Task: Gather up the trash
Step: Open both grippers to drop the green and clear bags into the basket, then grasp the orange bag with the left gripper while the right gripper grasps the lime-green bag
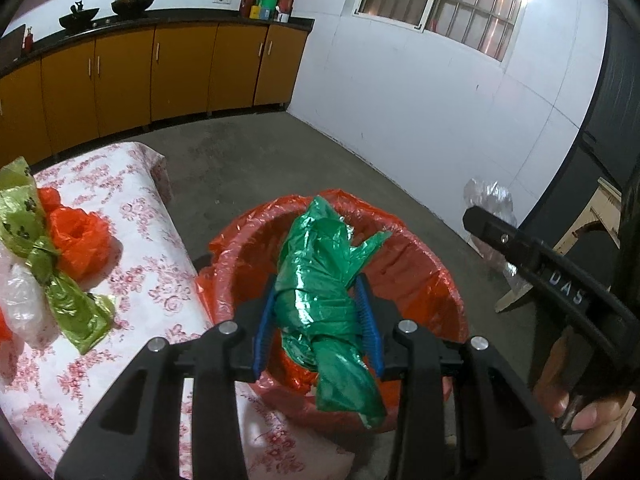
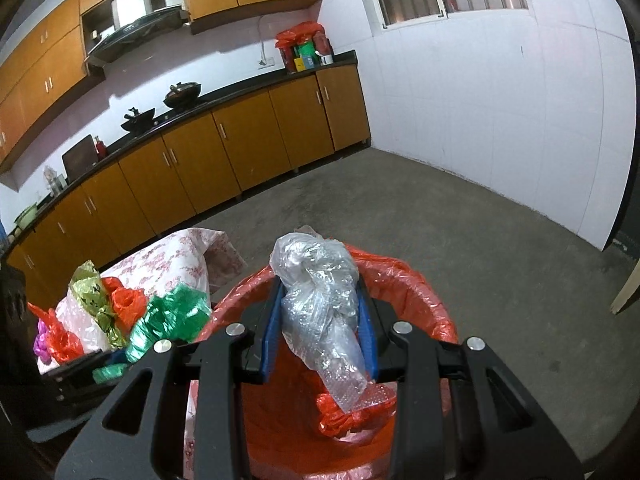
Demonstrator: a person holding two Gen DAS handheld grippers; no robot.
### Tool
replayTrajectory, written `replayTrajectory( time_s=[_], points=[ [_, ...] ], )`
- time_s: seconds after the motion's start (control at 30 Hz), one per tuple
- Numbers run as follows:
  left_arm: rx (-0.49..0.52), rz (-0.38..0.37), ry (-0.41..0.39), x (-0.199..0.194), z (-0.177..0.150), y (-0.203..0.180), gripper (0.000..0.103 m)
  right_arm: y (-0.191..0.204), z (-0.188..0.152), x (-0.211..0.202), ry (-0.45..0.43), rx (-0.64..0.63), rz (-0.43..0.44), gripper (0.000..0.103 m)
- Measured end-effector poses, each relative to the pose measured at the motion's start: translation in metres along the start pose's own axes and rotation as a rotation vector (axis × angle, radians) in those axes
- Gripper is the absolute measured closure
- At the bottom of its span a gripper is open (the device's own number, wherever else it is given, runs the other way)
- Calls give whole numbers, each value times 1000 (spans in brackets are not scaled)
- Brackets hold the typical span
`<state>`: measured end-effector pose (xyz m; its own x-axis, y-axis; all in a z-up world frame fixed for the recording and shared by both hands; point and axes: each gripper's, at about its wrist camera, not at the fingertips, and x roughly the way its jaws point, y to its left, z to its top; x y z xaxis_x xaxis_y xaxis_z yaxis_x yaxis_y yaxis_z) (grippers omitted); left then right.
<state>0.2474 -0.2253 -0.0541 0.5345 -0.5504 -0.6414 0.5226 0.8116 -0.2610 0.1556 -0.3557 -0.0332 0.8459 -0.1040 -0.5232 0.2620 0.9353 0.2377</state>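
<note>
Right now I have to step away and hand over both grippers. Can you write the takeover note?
Left gripper: shut on a crumpled green bag, over the bin.
Right gripper: shut on clear bubble wrap, also over the bin.
Bin: red liner, beside the table.
Done: both pieces lifted and brought above the bin.
Left: drop both, then clear the table: olive-green bag, orange bag, clear plastic.

I'm seeing the bin (image 2: pixel 420 280) bottom hiding under my gripper; the countertop boxes (image 1: pixel 266 10) are staying too small to read.
</note>
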Motion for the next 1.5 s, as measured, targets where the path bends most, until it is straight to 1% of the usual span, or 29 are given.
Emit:
replayTrajectory(
  time_s=[0.03,0.13,0.2,0.23,0.37,0.43,0.5,0.6,0.7,0.8,0.9,1.03,1.17,1.23,1.3,1.33,1.5],
  points=[
    [0,1,4,2,0,-1,63,-3,1,1,4,4,1,68],
    [-3,4,18,6,-2,0,57,-6,1,5,13,16,0,58],
    [-5,11,22,7,-4,2,52,-7,1,5,14,17,-3,47],
    [-5,15,23,7,-5,3,51,-7,1,5,12,17,-5,45],
    [-15,50,21,1,-11,12,49,-9,-2,2,12,12,-19,44],
    [-18,80,9,-6,-13,17,45,-8,-3,2,10,6,-26,44],
    [-17,133,-16,-18,-17,24,36,-3,-4,-1,3,-14,-32,44],
    [-20,214,-50,-36,-24,35,31,9,-4,-4,-13,-55,-32,44],
    [-33,283,-70,-55,-30,54,27,26,-5,-8,-24,-92,-2,44],
    [-74,353,-100,-79,-38,79,24,44,-6,-9,-17,-116,49,44],
    [-122,400,-119,-100,-46,101,24,70,-8,-6,0,-155,98,44],
    [-182,487,-142,-131,-59,137,23,105,-14,1,27,-203,159,44],
    [-219,572,-163,-155,-72,164,23,144,-23,11,53,-249,214,44],
    [-250,604,-175,-169,-79,181,23,162,-28,16,65,-270,243,45],
    [-282,630,-184,-179,-84,196,23,184,-33,25,79,-292,272,49],
    [-293,639,-188,-182,-86,198,23,194,-36,31,88,-303,287,50],
    [-345,688,-214,-201,-95,224,23,235,-50,61,136,-351,325,56]
  ],
)
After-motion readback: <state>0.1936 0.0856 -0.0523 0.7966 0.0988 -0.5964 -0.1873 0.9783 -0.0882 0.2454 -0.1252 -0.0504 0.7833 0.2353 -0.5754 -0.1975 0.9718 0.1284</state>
